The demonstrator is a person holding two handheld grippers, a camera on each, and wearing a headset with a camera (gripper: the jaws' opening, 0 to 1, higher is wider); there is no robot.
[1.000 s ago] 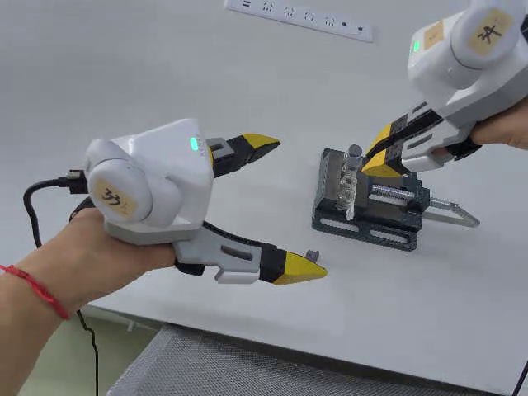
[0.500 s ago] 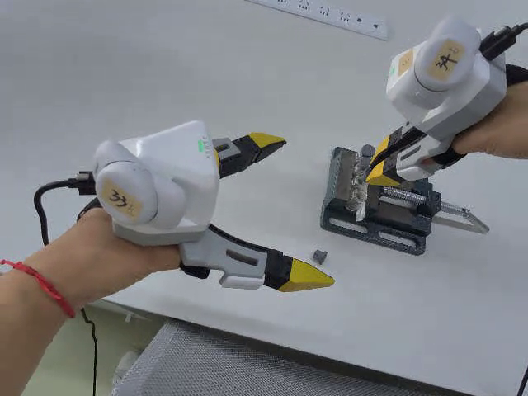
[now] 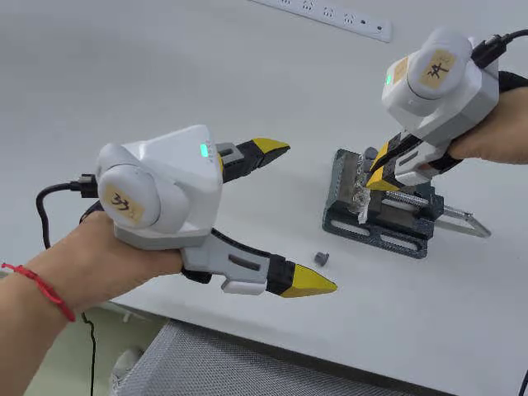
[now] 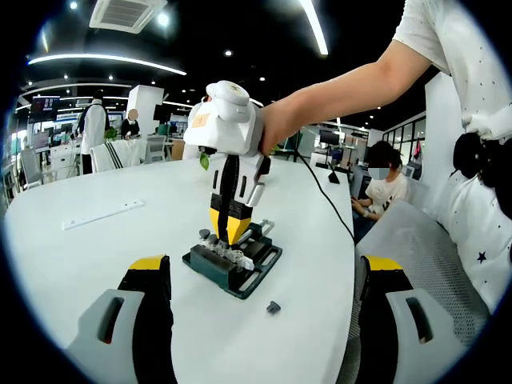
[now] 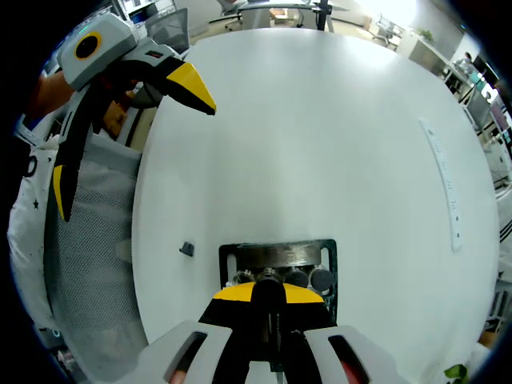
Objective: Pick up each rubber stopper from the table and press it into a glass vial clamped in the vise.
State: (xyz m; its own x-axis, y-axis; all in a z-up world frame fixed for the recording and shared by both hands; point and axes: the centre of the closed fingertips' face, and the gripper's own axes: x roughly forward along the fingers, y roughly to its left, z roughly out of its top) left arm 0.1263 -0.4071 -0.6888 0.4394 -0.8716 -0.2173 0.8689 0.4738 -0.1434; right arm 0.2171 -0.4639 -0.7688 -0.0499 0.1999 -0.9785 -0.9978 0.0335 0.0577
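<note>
A small black vise (image 3: 375,224) (image 4: 210,267) (image 5: 276,254) clamps a row of glass vials (image 3: 360,196) (image 4: 228,256), some capped with grey stoppers (image 5: 321,278) (image 3: 370,153). My right gripper (image 3: 375,177) (image 5: 268,293) (image 4: 230,228) points down onto the vials, its jaws shut on a dark rubber stopper (image 5: 269,288). One loose grey stopper (image 3: 322,258) (image 4: 274,306) (image 5: 186,249) lies on the white table in front of the vise. My left gripper (image 3: 295,216) (image 4: 266,264) (image 5: 128,144) hovers wide open to the left of it, holding nothing.
The round white table (image 3: 247,74) ends just below the left gripper, with a grey mesh chair (image 3: 214,363) beyond the edge. A white power strip (image 3: 330,15) (image 5: 444,180) lies at the far side. A vise handle (image 3: 462,221) sticks out right. A black cable (image 3: 49,206) trails from the left gripper.
My right gripper has come down closer onto the vials. The loose stopper, earlier right at the left gripper's lower jaw tip, now lies apart from it.
</note>
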